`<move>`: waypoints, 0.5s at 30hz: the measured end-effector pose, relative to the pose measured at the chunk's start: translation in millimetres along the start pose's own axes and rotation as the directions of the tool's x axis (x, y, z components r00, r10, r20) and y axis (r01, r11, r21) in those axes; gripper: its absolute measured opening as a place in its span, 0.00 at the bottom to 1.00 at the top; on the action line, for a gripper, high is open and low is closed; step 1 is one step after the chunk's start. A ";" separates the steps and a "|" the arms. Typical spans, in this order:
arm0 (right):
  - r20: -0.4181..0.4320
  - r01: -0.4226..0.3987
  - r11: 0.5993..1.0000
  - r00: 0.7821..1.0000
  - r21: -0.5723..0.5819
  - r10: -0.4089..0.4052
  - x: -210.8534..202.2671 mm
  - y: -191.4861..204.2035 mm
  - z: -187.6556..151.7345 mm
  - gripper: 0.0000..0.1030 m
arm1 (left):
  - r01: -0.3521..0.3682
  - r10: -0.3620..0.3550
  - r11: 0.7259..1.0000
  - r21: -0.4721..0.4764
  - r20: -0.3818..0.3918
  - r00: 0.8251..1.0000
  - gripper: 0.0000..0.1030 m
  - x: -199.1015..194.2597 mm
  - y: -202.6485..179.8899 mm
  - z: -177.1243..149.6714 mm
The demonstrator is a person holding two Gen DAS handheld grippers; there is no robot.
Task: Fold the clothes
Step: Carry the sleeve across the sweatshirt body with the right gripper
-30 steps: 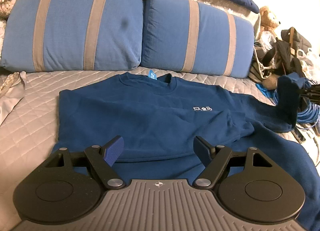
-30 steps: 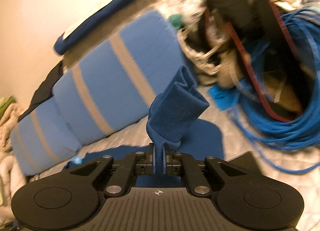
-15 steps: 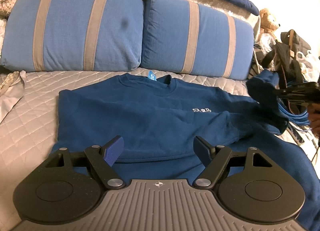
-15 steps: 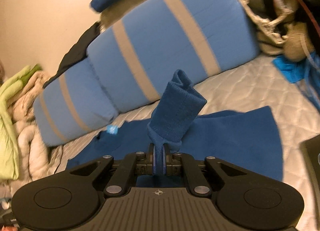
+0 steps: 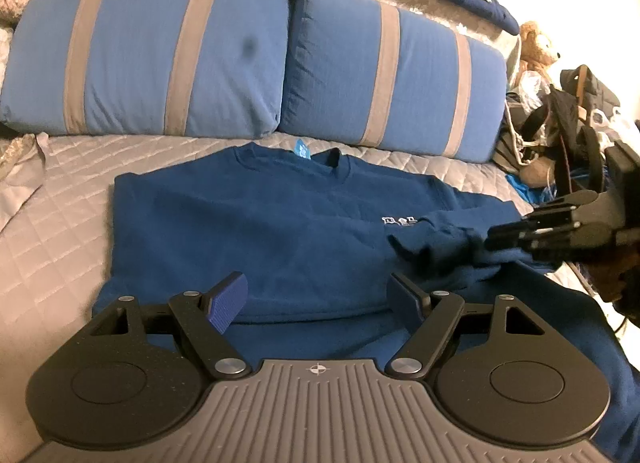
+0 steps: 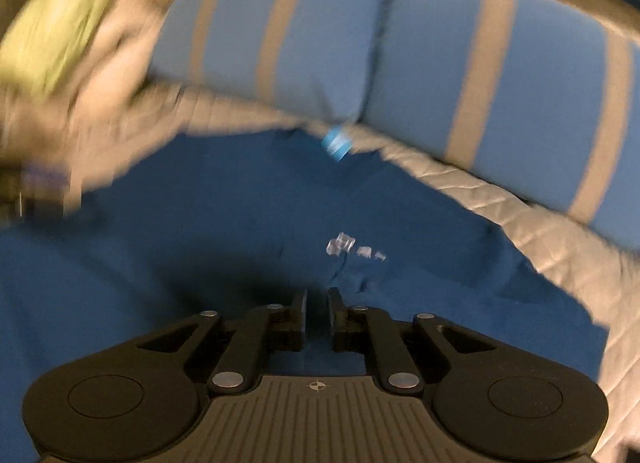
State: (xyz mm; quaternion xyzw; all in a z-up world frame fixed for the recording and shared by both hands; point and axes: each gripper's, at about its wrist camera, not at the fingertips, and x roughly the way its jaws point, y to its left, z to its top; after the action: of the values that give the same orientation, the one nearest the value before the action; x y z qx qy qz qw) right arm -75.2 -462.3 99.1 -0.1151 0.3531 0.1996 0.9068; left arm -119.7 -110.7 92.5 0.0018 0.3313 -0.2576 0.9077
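A navy sweatshirt [image 5: 280, 231] lies face up on the quilted bed, collar toward the pillows, with a small white chest logo [image 5: 400, 220]. Its right-hand sleeve [image 5: 436, 251] lies bunched across the chest just below the logo. My right gripper [image 5: 492, 241] comes in from the right, tips at the sleeve's end. In the blurred right wrist view the right gripper [image 6: 317, 299] has its jaws opening, a narrow gap between them and only the sweatshirt [image 6: 200, 223] beneath. My left gripper [image 5: 316, 299] stands open above the hem, holding nothing.
Two blue pillows with grey stripes [image 5: 160, 55] [image 5: 392, 75] line the head of the bed. Bags, cables and a teddy bear [image 5: 536, 43] are heaped at the right. A hand [image 5: 616, 275] holds the right gripper. Pale and green bedding [image 6: 60, 23] sits at the left.
The right gripper carried the sleeve cuff from the right edge in over the chest, rolled level, and parted its jaws; the sleeve now lies on the shirt. The left gripper stayed put.
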 end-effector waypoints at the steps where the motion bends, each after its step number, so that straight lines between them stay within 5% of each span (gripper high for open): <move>1: -0.011 0.008 0.999 1.000 -0.053 -0.009 1.2 7.9 -0.8 0.30 | 0.005 -0.005 1.000 -0.005 -0.007 1.000 0.74 0.7 0.7 0.4; 4: -0.015 0.017 0.989 1.000 -0.149 -0.019 -1.4 22.6 -4.6 0.54 | 0.038 -0.039 0.999 -0.027 -0.038 0.999 0.74 4.1 4.9 2.8; 5: -0.012 0.019 0.985 1.000 -0.170 -0.022 -4.4 25.3 -6.4 0.55 | 0.044 -0.046 0.998 -0.035 -0.049 0.998 0.74 4.8 6.6 3.6; 11: -0.014 0.072 0.954 0.997 -0.291 -0.080 -8.6 25.3 -12.3 0.54 | 0.076 -0.079 0.996 -0.035 -0.113 0.990 0.74 3.2 0.3 23.5; 15: -0.035 0.095 0.916 0.992 -0.390 -0.118 -0.8 30.1 -16.2 0.41 | 0.147 -0.167 0.977 -0.151 -0.126 0.978 0.74 6.8 -3.4 47.0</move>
State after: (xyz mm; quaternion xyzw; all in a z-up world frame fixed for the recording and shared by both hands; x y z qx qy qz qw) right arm -98.7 -441.3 85.9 -0.3169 0.3258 0.2123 0.8651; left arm -88.7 -125.0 125.7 -0.0708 0.4098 -0.3038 0.8572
